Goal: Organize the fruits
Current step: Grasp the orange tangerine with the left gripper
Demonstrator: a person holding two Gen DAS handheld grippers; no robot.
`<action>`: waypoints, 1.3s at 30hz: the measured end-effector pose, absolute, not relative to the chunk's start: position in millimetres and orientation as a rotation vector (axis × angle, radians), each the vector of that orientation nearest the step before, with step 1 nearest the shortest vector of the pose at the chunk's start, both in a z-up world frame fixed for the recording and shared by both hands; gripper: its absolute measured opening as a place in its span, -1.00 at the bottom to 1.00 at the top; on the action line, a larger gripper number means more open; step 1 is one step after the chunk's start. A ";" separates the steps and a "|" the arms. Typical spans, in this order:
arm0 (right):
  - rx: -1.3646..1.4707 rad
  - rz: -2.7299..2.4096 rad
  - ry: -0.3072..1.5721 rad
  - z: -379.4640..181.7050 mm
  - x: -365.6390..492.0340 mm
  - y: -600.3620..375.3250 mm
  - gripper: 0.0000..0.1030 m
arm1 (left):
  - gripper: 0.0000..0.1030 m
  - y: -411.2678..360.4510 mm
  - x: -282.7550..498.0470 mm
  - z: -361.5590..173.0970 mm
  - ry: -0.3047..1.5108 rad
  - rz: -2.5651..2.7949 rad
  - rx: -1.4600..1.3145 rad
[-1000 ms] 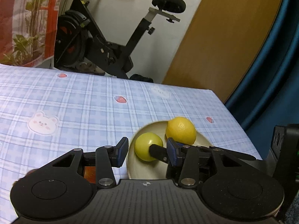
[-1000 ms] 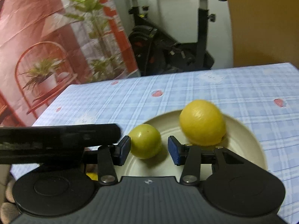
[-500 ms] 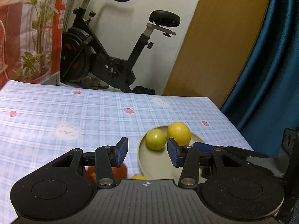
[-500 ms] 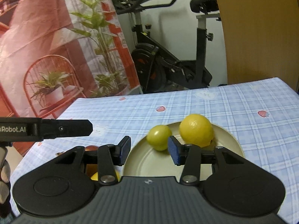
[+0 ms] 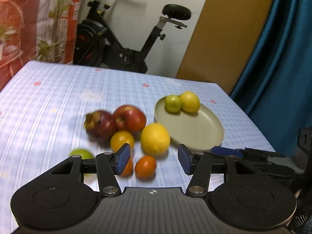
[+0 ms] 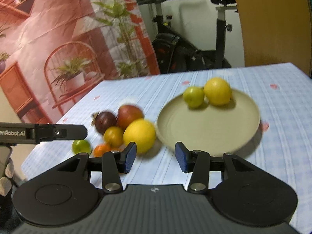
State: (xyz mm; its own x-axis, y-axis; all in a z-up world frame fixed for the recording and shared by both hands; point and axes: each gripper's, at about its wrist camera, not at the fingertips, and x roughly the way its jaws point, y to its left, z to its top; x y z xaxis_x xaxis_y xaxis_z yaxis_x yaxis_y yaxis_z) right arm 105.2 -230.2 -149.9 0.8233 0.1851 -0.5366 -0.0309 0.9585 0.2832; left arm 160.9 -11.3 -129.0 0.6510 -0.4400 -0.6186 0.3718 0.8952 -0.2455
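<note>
A beige plate (image 5: 195, 128) (image 6: 210, 128) holds a green lime (image 5: 173, 103) (image 6: 193, 97) and a yellow lemon (image 5: 189, 101) (image 6: 217, 91) at its far side. Left of it lies a pile of fruit: a big yellow lemon (image 5: 155, 138) (image 6: 139, 135), a red apple (image 5: 129, 118) (image 6: 129, 115), a dark mangosteen (image 5: 100, 124) (image 6: 105, 122), an orange (image 5: 122, 141) (image 6: 113, 136), small tangerines (image 5: 145, 167) (image 6: 102, 149) and a green lime (image 5: 81, 153) (image 6: 81, 146). My left gripper (image 5: 154, 160) is open and empty above the pile. My right gripper (image 6: 155, 157) is open and empty before the plate.
The table wears a blue checked cloth (image 5: 58, 97). An exercise bike (image 5: 124, 44) stands behind it, a wooden panel (image 5: 224, 35) and a blue curtain (image 5: 278, 58) at the right. The left gripper's side shows as a black bar in the right wrist view (image 6: 42, 132).
Both grippers have pulled back and up from the plate, still open and empty. The pile of fruit left of the plate has come into view.
</note>
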 end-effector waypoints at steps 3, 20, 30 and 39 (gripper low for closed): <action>0.243 0.134 0.619 -152.3 91.9 -221.1 -0.09 | 0.10 -4.0 149.9 -138.5 0.758 -0.443 -0.137; 0.107 0.376 0.806 -179.9 74.2 -175.5 -0.05 | 0.10 0.3 143.7 -175.7 0.904 -0.515 -0.165; 0.091 0.402 0.825 -190.7 79.3 -171.4 -0.23 | 0.09 -20.6 141.1 -189.4 0.978 -0.618 -0.141; 0.078 0.399 0.816 -191.9 79.2 -170.6 -0.23 | -0.08 -24.6 144.8 -201.5 1.023 -0.649 -0.168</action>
State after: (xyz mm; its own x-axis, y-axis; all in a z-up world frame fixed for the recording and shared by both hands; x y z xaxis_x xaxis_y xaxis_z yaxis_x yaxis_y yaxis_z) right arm 79.2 -170.6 -191.9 0.6154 0.3759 -0.6928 -0.3163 0.9228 0.2198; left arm 144.8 -24.6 -201.5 0.3534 -0.5745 -0.7383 0.4230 0.8021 -0.4216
